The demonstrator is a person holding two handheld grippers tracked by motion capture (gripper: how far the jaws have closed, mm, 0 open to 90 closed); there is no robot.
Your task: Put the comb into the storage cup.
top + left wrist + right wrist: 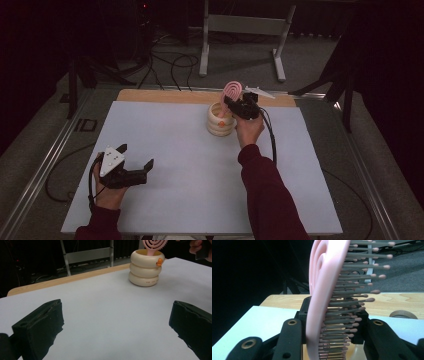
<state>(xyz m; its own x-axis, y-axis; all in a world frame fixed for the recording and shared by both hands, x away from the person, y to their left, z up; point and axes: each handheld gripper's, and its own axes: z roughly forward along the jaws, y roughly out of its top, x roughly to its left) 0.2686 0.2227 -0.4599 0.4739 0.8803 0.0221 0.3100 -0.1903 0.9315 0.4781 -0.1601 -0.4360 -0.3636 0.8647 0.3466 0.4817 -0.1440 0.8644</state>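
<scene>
Hand-held gripper in your right hand [234,103] pinches the pink hairbrush [232,90] above the cream cup [220,121], twelve o'clock on the worktop [200,170]; your left hand-held gripper [134,164] rests spread at seven o'clock.

The pink hairbrush [322,290] looks like smooth, slightly glossy plastic with matt grey bristles. The cream ringed holder [146,267] is smooth with a soft sheen. The desk [190,165] has a matt white, paper-like top and a bare wood edge. The tongs' pads [42,325] look like rough black foam.
</scene>
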